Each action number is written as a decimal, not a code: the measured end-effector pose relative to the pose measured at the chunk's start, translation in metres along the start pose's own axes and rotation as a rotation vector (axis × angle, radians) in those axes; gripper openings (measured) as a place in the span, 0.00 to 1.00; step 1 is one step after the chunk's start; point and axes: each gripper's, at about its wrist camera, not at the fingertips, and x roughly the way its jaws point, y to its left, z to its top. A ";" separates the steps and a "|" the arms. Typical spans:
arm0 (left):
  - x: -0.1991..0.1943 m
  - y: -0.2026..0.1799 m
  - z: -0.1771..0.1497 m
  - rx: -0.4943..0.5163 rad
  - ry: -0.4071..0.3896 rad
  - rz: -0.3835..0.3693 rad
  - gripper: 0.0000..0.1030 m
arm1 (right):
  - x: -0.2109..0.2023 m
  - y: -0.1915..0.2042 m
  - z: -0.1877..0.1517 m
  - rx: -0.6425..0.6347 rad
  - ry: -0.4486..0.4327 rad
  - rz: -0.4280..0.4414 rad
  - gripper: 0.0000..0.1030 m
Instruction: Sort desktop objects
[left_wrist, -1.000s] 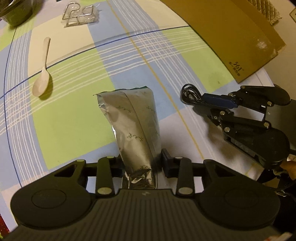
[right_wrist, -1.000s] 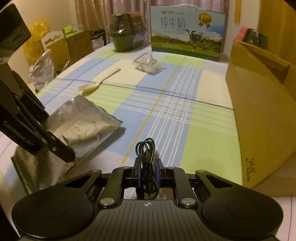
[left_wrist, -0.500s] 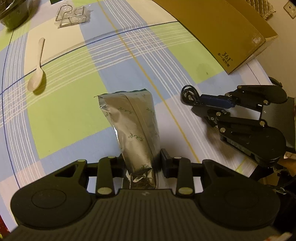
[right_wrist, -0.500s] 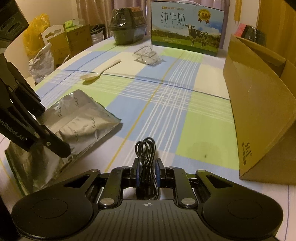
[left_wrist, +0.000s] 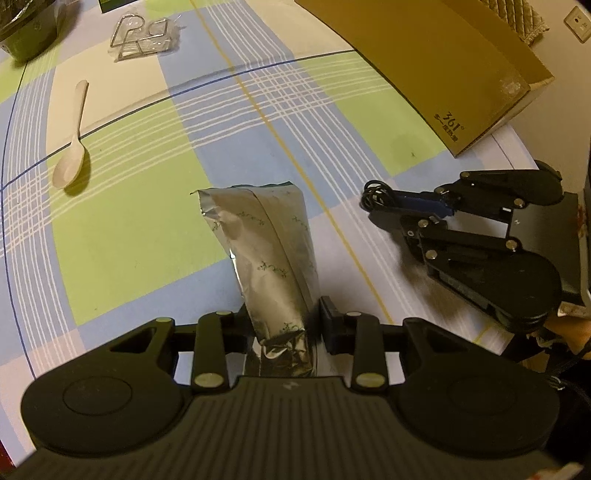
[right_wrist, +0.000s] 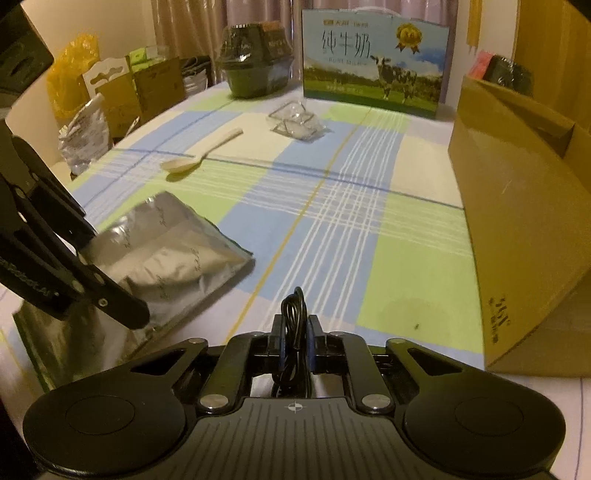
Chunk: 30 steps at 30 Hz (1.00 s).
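Left gripper (left_wrist: 282, 317) pinches the foil pouch (left_wrist: 266, 251) by its lower end; right gripper (right_wrist: 295, 341) clamps a coiled black cable (right_wrist: 293, 314), both presumably bound for the cardboard box (right_wrist: 517, 229) at frame right.

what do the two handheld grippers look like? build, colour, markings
Both are matte black. The left gripper has a ribbed top plate, two round side housings, flat linkage bars with silver pivot screws, and a small logo at the plate's centre. The right gripper has the same build, with blue finger pads and a crosshair mark. No cables or sleeves visible.
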 end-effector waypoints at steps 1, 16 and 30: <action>-0.001 0.000 0.000 -0.003 -0.002 -0.005 0.26 | -0.005 0.000 0.000 0.005 -0.010 -0.002 0.07; -0.050 -0.019 -0.003 0.042 -0.067 0.024 0.26 | -0.073 -0.011 0.021 0.103 -0.137 -0.035 0.07; -0.101 -0.064 0.038 0.120 -0.148 0.030 0.26 | -0.130 -0.051 0.044 0.165 -0.244 -0.094 0.07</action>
